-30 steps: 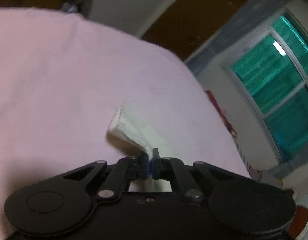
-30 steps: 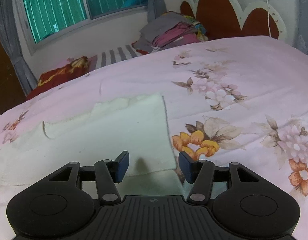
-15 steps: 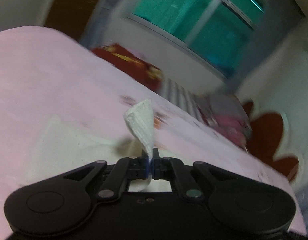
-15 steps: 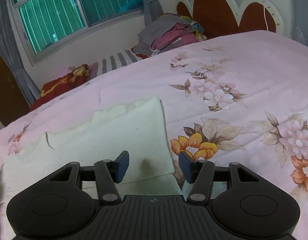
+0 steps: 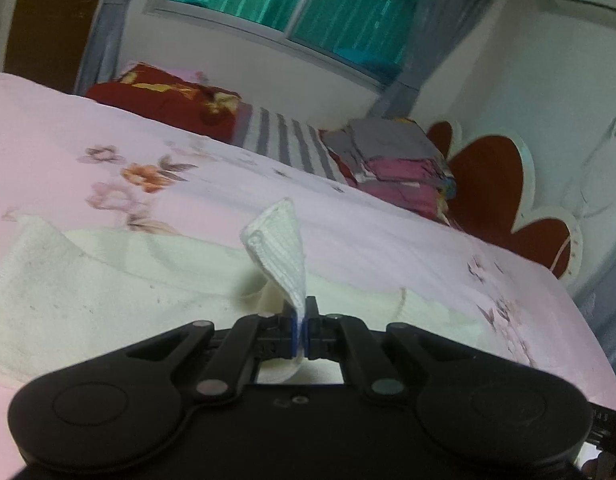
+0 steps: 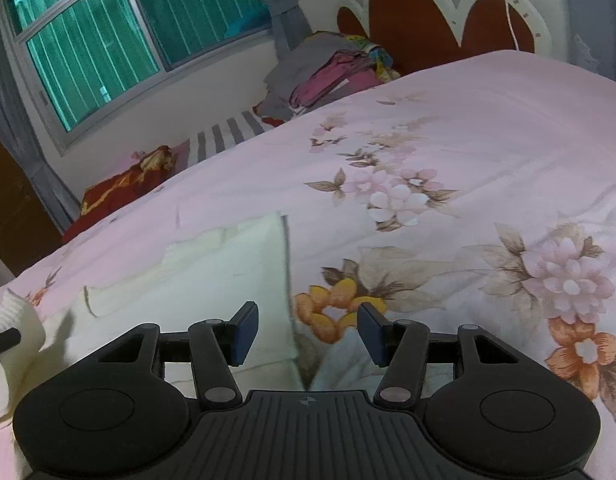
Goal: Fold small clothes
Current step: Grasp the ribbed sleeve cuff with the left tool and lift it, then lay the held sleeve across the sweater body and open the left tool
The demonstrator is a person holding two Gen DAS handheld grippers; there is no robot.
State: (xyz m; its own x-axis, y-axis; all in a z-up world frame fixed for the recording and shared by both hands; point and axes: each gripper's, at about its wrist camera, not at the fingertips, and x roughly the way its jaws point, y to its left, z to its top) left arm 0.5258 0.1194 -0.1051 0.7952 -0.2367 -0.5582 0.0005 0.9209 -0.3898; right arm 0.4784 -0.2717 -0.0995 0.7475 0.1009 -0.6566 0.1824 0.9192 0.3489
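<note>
The left gripper [image 5: 301, 322] has its fingers pinched tight on a ribbed corner of the cream garment [image 5: 108, 280], which lies spread on the pink flowered bed [image 6: 487, 128], that corner lifted clear of the rest. The right gripper [image 6: 308, 330] hovers over the garment's near edge, fingers about half open and holding nothing. This looks like a fold in mid-carry; next the lifted corner needs laying across the flat part, edges matched.
</note>
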